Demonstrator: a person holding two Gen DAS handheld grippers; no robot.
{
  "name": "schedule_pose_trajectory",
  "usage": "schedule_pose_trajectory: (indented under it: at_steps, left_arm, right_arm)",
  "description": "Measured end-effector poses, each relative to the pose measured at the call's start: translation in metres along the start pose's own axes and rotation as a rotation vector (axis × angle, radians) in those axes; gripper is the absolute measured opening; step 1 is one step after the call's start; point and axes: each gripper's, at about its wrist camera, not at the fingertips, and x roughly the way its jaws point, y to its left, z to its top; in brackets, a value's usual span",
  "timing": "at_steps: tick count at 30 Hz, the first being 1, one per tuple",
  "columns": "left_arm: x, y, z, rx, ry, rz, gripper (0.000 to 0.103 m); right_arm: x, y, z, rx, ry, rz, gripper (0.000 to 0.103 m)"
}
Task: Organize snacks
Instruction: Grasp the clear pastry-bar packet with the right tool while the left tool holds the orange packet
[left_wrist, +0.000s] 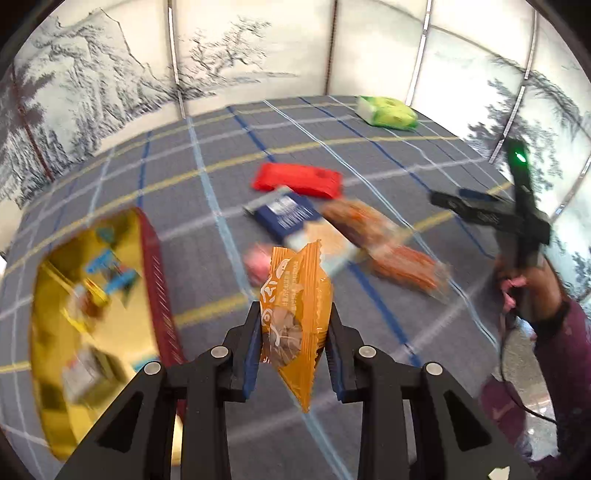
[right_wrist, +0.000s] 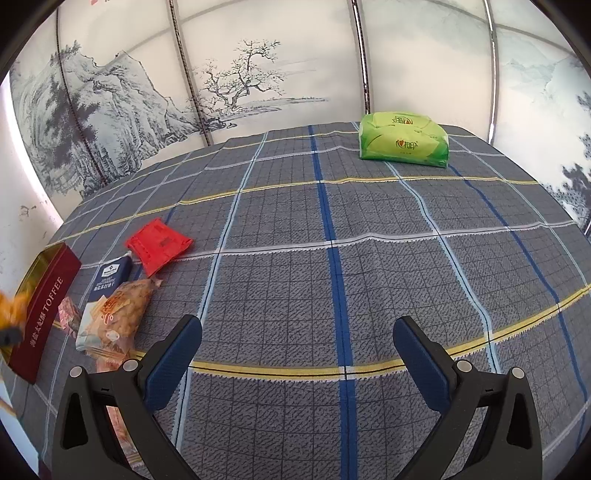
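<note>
- Grey plaid tablecloth before ink-landscape wall panels.
- Left gripper: nearly closed, blue pads pinching an orange snack packet lifted clear of the cloth, just right of the gold-lined toffee tin.
- Right gripper: spread wide, gripping nothing, over bare cloth.
- Red packet, navy packet and brown snack bag piled near the tin; green tissue pack far right.
</note>
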Motion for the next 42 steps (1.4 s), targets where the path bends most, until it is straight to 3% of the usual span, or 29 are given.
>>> schedule_pose_trajectory:
  at_steps: [4,11,16,18,20,22,24,26,36,42]
  left_arm:
    - [0.000,-0.014,-0.028,-0.049,0.028,-0.063,0.028]
    - [-0.021,-0.018,-0.043,-0.059,-0.012,-0.039,0.028]
    - [-0.032,-0.018,-0.043,-0.063,-0.035,-0.031,0.028]
    - [-0.034,-0.020,-0.044,-0.059,-0.041,-0.024,0.028]
    - [-0.035,-0.020,-0.044,-0.063,-0.043,-0.026,0.028]
    - [-0.034,-0.020,-0.045,-0.066,-0.040,-0.026,0.028]
    - [-0.033,-0.021,-0.046,-0.065,-0.039,-0.024,0.028]
    - [-0.033,-0.022,-0.047,-0.066,-0.041,-0.024,0.028]
    - [-0.038,-0.017,-0.046,-0.084,-0.070,-0.012,0.029]
    - [-0.035,-0.019,-0.047,-0.083,-0.066,0.012,0.029]
  right_arm:
    - [-0.006,0.011,-0.005,-0.084,0.006,0.120,0.103]
    - [-0.029,0.066,-0.032,-0.274,0.031,0.313,0.103]
    - [-0.016,0.101,-0.041,-0.396,0.082,0.265,0.101]
    - [-0.011,0.109,-0.041,-0.431,0.097,0.271,0.091]
    - [-0.002,0.115,-0.043,-0.464,0.129,0.256,0.059]
    - [0.001,0.121,-0.043,-0.493,0.144,0.242,0.049]
    - [-0.003,0.126,-0.045,-0.520,0.138,0.226,0.045]
    - [-0.006,0.127,-0.047,-0.522,0.133,0.219,0.039]
    - [-0.044,0.085,-0.061,-0.353,0.076,0.234,0.039]
    - [-0.078,0.054,-0.054,-0.222,-0.029,0.228,0.039]
